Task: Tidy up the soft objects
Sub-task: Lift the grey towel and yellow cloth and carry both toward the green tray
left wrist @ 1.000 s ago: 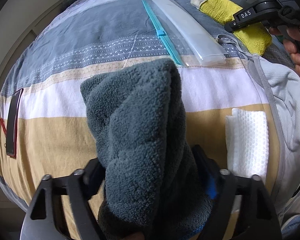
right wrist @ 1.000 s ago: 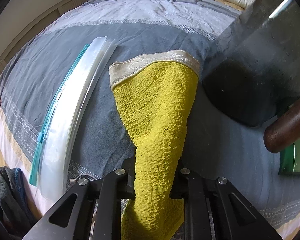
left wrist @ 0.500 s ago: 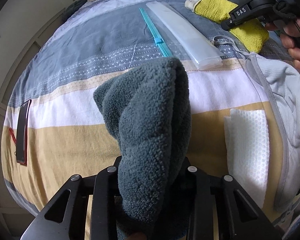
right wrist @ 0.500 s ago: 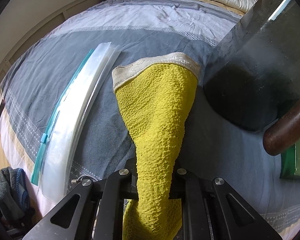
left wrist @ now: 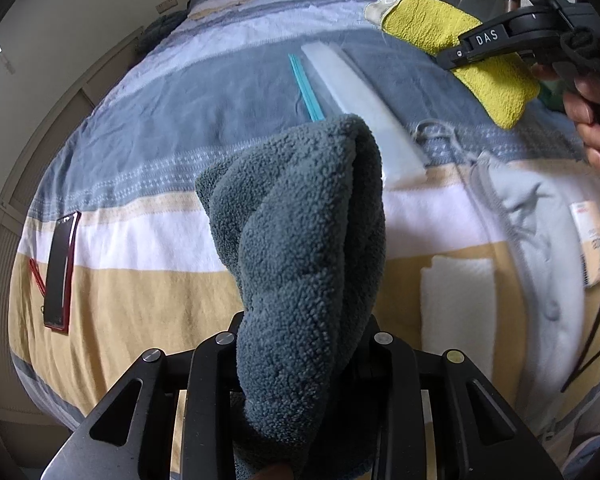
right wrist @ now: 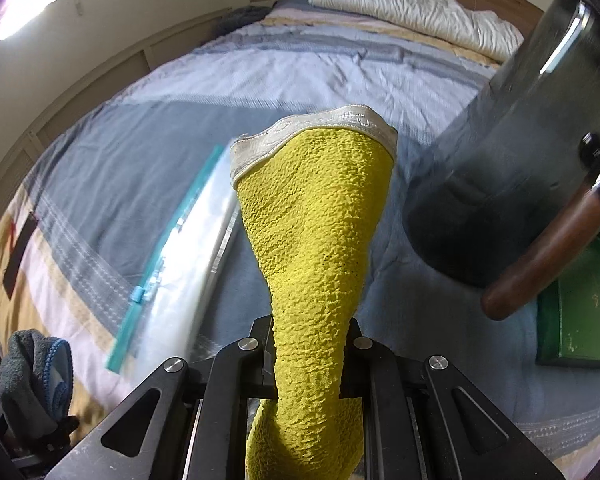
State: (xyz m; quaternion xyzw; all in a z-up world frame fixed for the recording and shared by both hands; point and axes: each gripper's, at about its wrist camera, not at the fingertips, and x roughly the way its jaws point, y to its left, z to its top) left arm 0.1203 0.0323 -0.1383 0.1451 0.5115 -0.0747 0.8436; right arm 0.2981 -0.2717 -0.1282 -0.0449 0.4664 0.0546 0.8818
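Note:
My left gripper [left wrist: 304,340] is shut on a dark grey fleece cloth [left wrist: 300,240], which stands up bunched between the fingers above the striped bed cover [left wrist: 140,240]. A yellow textured cloth [right wrist: 316,220] with a cream trim is pinched in my right gripper [right wrist: 308,340], which is shut on it and holds it clear of the bed. The left wrist view shows the same yellow cloth [left wrist: 440,28] at the top right, in the gripper held by a person's hand [left wrist: 592,120]. A clear zip bag [left wrist: 356,96] with a teal zipper lies flat on the bed between the two cloths.
A folded white cloth [left wrist: 456,304] and a light grey garment [left wrist: 540,240] lie right of the fleece. A black and red flat item [left wrist: 60,272] is at the bed's left edge. A dark see-through container [right wrist: 500,160] with a brown handle and a green box [right wrist: 580,312] sit right of the yellow cloth.
The left jaws have closed in on the grey fleece. Both grippers have risen, lifting the fleece and the yellow cloth higher above the bed.

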